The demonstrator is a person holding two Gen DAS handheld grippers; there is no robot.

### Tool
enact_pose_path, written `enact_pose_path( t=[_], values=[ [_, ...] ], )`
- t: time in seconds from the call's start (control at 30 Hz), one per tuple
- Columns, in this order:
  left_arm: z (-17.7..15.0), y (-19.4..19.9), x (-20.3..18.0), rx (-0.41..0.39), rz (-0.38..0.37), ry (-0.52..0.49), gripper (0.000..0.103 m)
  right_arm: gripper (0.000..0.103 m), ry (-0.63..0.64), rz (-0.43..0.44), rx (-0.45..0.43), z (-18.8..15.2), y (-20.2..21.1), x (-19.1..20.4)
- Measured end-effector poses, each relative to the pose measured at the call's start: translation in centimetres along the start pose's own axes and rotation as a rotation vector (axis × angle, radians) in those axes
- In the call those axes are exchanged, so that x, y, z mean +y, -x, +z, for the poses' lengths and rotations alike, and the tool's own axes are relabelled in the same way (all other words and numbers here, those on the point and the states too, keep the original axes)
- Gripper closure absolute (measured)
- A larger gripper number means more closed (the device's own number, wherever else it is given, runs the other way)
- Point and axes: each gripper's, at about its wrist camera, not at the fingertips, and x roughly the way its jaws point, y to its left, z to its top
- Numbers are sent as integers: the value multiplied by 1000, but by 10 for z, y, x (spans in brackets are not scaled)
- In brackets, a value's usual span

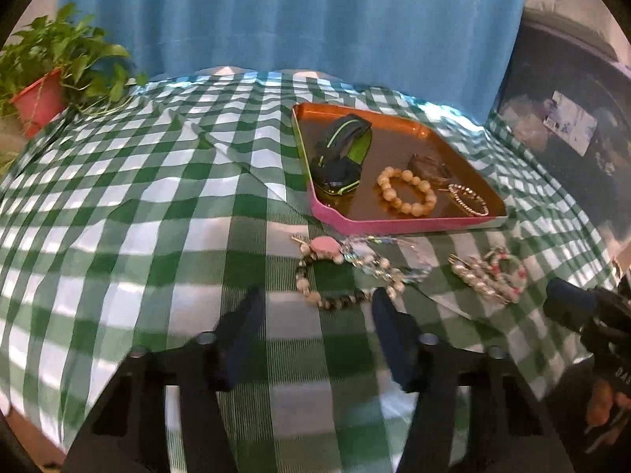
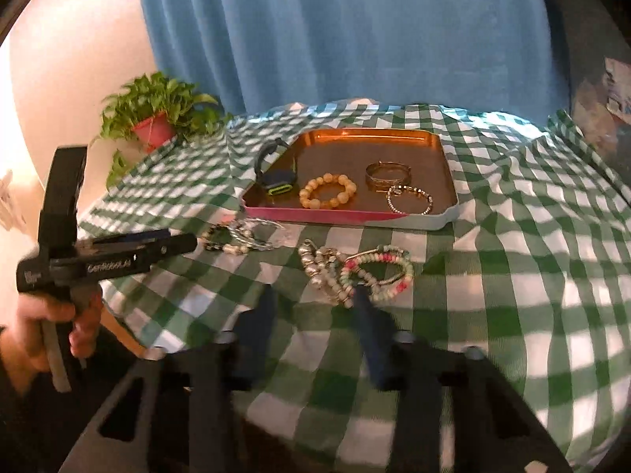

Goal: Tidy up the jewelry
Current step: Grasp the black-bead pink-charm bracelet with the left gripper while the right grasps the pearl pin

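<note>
A copper tray with a pink rim [image 1: 406, 224] [image 2: 347, 216] holds a black and green watch [image 1: 341, 153] [image 2: 274, 175], a yellow bead bracelet [image 1: 406, 191] [image 2: 327, 191], a bangle [image 1: 428, 165] [image 2: 388, 177] and a chain bracelet [image 1: 469, 199] [image 2: 410, 199]. In front of the tray on the cloth lie a pile of black, white and clear bead strands [image 1: 347, 272] [image 2: 232, 238] and a pile of pearl, pink and green bracelets [image 1: 493, 274] [image 2: 355, 272]. My left gripper [image 1: 315, 299] is open just short of the left pile. My right gripper [image 2: 313, 295] is open at the right pile's near edge.
A green and white checked cloth [image 1: 157, 197] [image 2: 512, 276] covers the table. A potted plant in a red pot [image 1: 43, 86] [image 2: 154, 126] stands at the back left. A blue curtain [image 1: 295, 19] hangs behind. Dark clutter [image 1: 572, 138] sits to the right.
</note>
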Motion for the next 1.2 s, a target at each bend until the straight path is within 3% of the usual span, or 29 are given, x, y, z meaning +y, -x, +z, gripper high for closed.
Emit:
enact_pose_path(
  t=[0.07, 0.13, 0.27, 0.5, 0.57, 0.6, 0.7, 0.77, 0.87, 0.97, 1.1, 1.2],
  values=[
    [2, -8, 3, 4, -4, 5, 63, 87, 4, 24, 1, 3, -6, -3],
    [5, -13, 6, 8, 5, 18, 72, 89, 26, 45, 1, 6, -12, -3],
    [9, -20, 8, 8, -17, 19, 75, 91, 113, 41, 37, 1, -29, 6],
    [10, -25, 2, -24, 24, -45, 75, 91, 159, 53, 54, 6, -44, 15],
    [9, -26, -1, -19, 51, -75, 82, 92, 179, 13, 58, 8, -49, 16],
    [8, -25, 0, -15, 62, -85, 91, 92, 190, -9, 66, 8, -52, 16],
    [2, -16, 10, 6, -17, -30, 95, 92, 204, -28, 69, 9, -54, 14],
    [-9, -4, 11, 18, -46, -10, 95, 92, 229, -79, 67, 9, -55, 14],
    [-22, 7, 6, 27, -68, -9, 95, 92, 201, -66, 71, 12, -55, 10],
    [-28, 19, -2, 6, -102, -31, 95, 103, 139, 5, 78, 12, -47, 8],
    [-27, 44, -1, -73, -206, -15, 95, 103, 148, 101, 51, 1, -24, 26],
    [-28, 39, 2, -35, -202, 3, 95, 103, 143, 96, 58, -8, -18, 29]
  ],
)
